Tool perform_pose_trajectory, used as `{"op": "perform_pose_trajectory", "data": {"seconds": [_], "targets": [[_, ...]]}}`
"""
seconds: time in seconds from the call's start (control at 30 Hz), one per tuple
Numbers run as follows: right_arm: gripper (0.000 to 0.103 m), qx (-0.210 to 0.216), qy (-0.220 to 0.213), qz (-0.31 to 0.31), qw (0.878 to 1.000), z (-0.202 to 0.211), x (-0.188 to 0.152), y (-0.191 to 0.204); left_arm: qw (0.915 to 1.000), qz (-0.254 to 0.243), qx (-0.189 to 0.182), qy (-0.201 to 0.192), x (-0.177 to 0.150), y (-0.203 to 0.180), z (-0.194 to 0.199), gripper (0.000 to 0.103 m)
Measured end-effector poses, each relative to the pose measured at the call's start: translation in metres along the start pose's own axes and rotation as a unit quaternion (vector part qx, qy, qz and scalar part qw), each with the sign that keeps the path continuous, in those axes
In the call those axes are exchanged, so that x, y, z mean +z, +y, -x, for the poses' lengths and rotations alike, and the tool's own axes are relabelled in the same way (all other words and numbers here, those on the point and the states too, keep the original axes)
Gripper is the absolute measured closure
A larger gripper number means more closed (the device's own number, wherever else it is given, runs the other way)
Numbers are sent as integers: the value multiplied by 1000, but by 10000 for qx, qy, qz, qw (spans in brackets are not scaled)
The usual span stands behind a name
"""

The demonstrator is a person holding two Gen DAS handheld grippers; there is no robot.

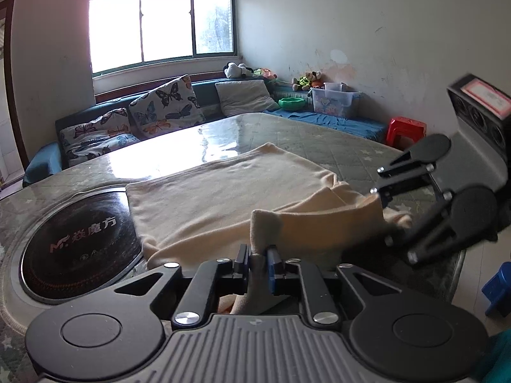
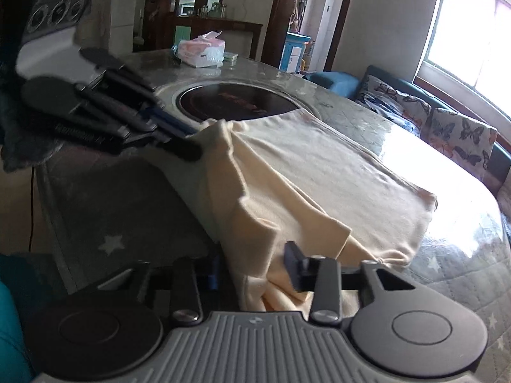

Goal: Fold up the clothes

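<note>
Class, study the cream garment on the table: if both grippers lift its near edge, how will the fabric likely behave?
The cream garment will probably flop: it already sags in soft folds between the left gripper, whose jaws pinch it, and the right gripper. It looks thin, so likely light. On the glossy table the trailing part may slide rather than stay put.

The cloth [image 1: 223,191] lies on the worktop [image 1: 319,134]. The round cooker plate [image 1: 80,245] sits in the worktop, just left of the cloth, with the cloth's edge over its rim. Behind the worktop stands a sofa [image 1: 44,159] with cushions [image 1: 166,105] on it. A tissue pack [image 2: 201,51] lies on the worktop beyond the cooker plate.
</note>
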State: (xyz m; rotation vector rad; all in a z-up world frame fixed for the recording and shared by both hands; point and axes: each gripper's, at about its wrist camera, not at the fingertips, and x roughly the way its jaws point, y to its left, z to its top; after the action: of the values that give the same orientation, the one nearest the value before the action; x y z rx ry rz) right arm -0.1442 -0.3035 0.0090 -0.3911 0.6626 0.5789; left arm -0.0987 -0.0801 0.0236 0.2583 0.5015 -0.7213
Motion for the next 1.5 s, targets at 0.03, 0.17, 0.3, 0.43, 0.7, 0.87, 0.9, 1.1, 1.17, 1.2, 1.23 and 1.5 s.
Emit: {"op": "perform_pose_trajectory", "data": {"seconds": [0.03, 0.17, 0.3, 0.43, 0.7, 0.87, 0.9, 1.1, 1.17, 1.2, 1.23, 1.5], "targets": [[80, 11, -10, -60, 10000, 1, 1, -1, 10000, -44, 5, 6, -3, 0, 2, 84], [86, 56, -50, -300, 9995, 3, 3, -7, 9993, -336, 130, 126, -17, -3, 7, 68], [88, 47, -79, -404, 9991, 6, 4, -9, 9964, -761, 340, 173, -29, -7, 10, 66], [90, 4, -132, -458, 9989, 8, 4, -8, 9911, -1218, 495, 204, -37, -11, 7, 75], [92, -96, -335, -517, 9981, 26, 3, -3, 9941, -1023, 372, -15, -30, -13, 23, 95], [92, -19, -396, -381, 9985, 49, 4, 4, 9959, -861, 230, -123, -26, -20, 52, 96], [92, 25, -392, -321, 9987, 56, 4, 7, 9962, -831, 198, -142, -25, -23, 59, 96], [92, 301, -259, -77, 9992, 91, 6, 21, 9966, -768, 80, -280, -22, -36, 94, 95], [93, 311, -240, -75, 9992, 95, 11, 20, 9968, -722, 96, -331, -16, -33, 91, 96], [93, 278, -268, -87, 9992, 94, 15, 17, 9969, -687, 124, -368, -12, -30, 88, 95], [93, 245, -297, -99, 9992, 93, 20, 13, 9970, -644, 157, -405, -7, -26, 84, 96], [93, 58, -333, -118, 9994, 61, 64, -35, 9961, -459, 515, -546, 39, 17, 27, 95]]}}
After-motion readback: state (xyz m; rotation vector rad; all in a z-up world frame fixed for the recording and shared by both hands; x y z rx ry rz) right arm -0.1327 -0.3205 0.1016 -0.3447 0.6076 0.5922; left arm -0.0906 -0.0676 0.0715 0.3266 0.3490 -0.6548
